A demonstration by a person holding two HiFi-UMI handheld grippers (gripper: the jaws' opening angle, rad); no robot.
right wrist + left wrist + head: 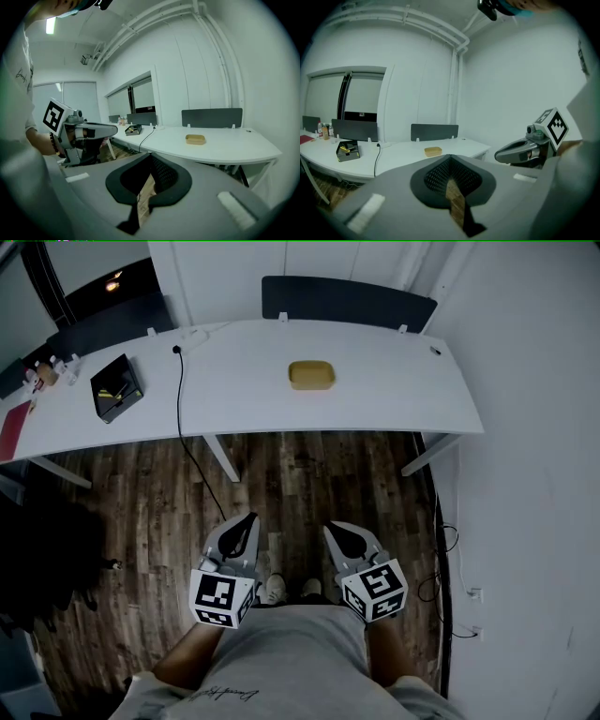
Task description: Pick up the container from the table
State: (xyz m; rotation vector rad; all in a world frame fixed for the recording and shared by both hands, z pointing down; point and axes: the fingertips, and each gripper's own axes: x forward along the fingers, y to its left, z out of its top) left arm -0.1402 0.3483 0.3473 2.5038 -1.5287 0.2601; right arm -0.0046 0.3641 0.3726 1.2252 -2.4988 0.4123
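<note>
A shallow yellow container [311, 375] sits on the white table [394, 390], right of its middle and toward the far edge. It also shows in the left gripper view as a small container [433, 151] and in the right gripper view as a container [195, 139], far ahead of both. My left gripper [249, 518] and right gripper [330, 529] hang side by side over the wood floor, well short of the table. Both are shut and hold nothing. From each gripper view the other is visible: the right gripper [520, 152] and the left gripper [93, 131].
A black box [116, 387] lies on the table's left part, with a black cable [179, 399] running off the front edge to the floor. Small bottles [52, 369] stand at far left. Dark divider panels [347, 298] back the table. A white wall [525, 521] closes the right side.
</note>
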